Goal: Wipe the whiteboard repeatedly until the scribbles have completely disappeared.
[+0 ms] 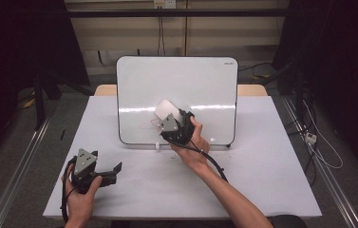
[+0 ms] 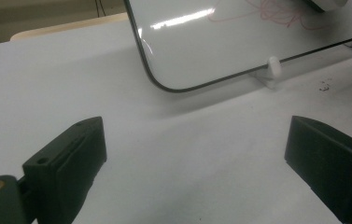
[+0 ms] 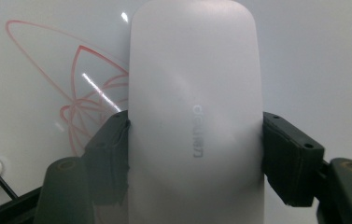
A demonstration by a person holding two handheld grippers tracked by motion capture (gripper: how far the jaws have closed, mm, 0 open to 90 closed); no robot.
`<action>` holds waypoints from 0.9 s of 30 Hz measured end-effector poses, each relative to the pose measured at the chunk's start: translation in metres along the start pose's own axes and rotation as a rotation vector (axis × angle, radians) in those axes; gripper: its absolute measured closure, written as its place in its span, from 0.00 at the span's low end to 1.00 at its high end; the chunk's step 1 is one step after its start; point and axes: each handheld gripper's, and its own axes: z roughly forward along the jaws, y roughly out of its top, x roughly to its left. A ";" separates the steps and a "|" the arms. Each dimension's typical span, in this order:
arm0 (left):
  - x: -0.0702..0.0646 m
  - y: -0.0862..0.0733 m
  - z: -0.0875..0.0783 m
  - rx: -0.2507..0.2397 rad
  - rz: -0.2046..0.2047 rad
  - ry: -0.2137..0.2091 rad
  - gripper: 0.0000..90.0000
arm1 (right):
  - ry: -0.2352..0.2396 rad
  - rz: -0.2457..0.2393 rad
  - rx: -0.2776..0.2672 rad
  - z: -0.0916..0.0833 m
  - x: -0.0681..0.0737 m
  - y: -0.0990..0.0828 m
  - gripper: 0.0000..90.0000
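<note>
High view: the right gripper [image 1: 168, 119] was up against the whiteboard [image 1: 205, 80], pressing a white eraser [image 1: 165, 109] to its face.
Grip: jaws clamped on both long sides of the eraser [image 3: 194, 116].
Marks: red scribble [image 3: 78, 98] lay just beside the eraser, partly under it, unwiped.
Left gripper [image 1: 112, 168]: jaws spread wide, nothing between them, resting low on the table [image 1: 262, 166].
Progress: eraser picked and placed on the board, I'd judge; the wiping itself was left.
</note>
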 end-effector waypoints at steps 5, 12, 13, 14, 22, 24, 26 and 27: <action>0.000 0.000 -0.001 -0.003 0.000 0.000 0.06 | 0.004 -0.007 -0.002 0.000 0.003 0.001 0.35; -0.001 0.000 -0.001 -0.006 -0.001 -0.002 0.06 | 0.020 -0.064 -0.006 0.000 0.018 0.001 0.35; -0.001 0.000 -0.001 -0.006 -0.001 -0.002 0.06 | 0.021 -0.067 -0.007 0.000 0.019 0.001 0.35; -0.001 0.000 -0.001 -0.003 -0.001 -0.002 0.06 | 0.021 -0.067 -0.007 0.000 0.019 0.001 0.35; -0.001 0.000 -0.001 -0.002 0.002 -0.001 0.06 | 0.031 -0.115 -0.011 -0.001 0.033 -0.001 0.35; -0.001 0.000 -0.001 -0.004 0.002 -0.002 0.06 | 0.033 -0.114 -0.011 -0.001 0.032 -0.001 0.35; -0.001 0.000 -0.001 -0.001 0.001 -0.001 0.06 | 0.045 -0.135 -0.019 -0.001 0.034 -0.002 0.35; 0.000 0.000 -0.001 0.000 0.000 0.000 0.06 | 0.055 -0.157 -0.016 -0.002 0.038 -0.003 0.35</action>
